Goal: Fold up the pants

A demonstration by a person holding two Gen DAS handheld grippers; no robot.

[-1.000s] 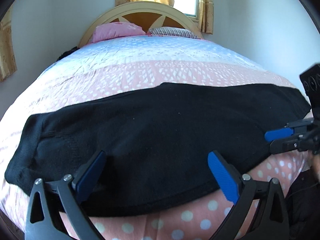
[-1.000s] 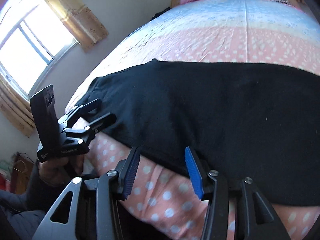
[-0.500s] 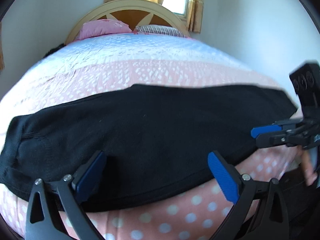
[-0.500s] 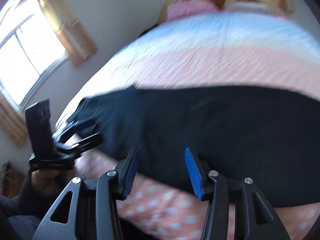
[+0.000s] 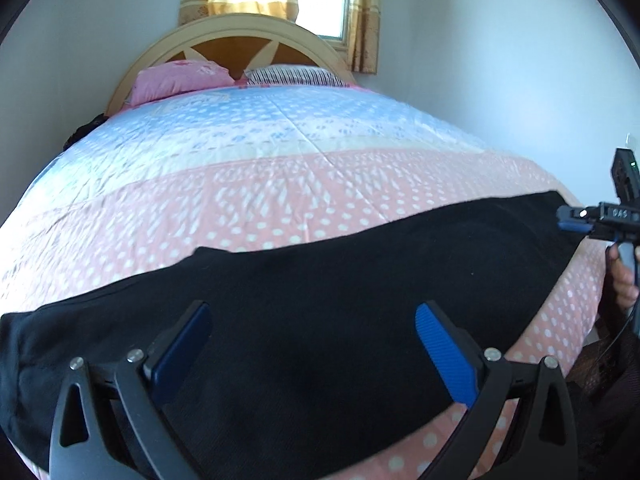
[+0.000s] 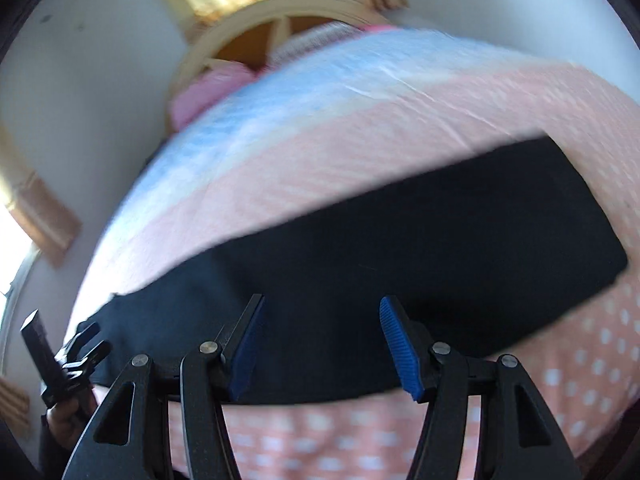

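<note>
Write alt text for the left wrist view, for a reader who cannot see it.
Black pants lie spread flat across the near end of a bed with a pink and blue dotted quilt. The open left gripper hovers over them. The right gripper reaches the pants' right end at the frame edge. Two pillows rest against a curved wooden headboard.

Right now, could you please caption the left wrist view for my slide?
Open left gripper poised over black pants spread across a polka-dot bedspread, right gripper at their far end.

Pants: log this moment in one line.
pants: flat across bed | left hand-held gripper: open, above pants | right hand-held gripper: open, above pants
</note>
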